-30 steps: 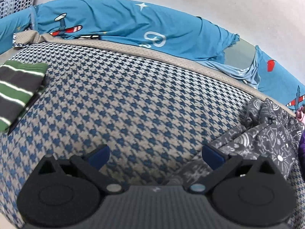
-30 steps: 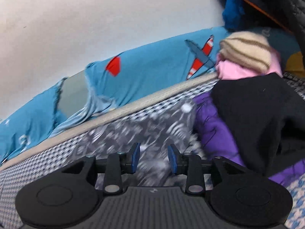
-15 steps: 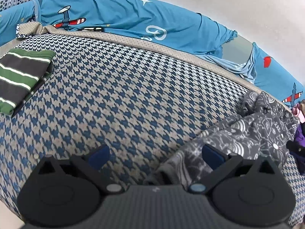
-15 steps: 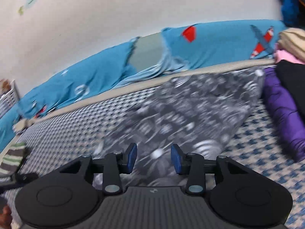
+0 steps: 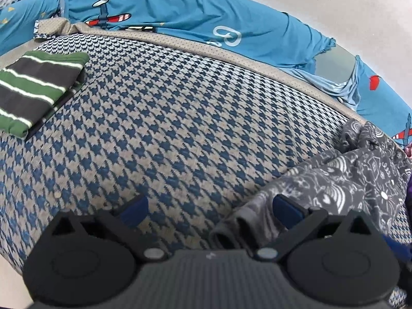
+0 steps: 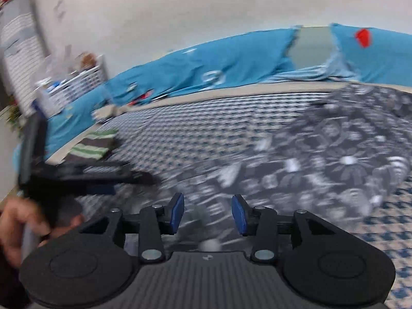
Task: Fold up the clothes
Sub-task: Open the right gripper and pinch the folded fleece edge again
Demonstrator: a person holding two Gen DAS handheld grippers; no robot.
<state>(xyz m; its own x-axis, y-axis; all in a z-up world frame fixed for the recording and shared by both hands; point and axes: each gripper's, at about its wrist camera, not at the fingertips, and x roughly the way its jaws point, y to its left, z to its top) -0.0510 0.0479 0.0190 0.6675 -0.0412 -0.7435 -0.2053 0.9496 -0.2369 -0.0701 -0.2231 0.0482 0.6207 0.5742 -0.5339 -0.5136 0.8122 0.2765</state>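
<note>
This looks like a bedroom in a home. A bed with a blue and tan checked cover fills most of the view. A blue sheet with planes and stars lies along a plain white wall. Folded and loose clothes lie on the bed. A white basket of small things stands in the corner.
</note>
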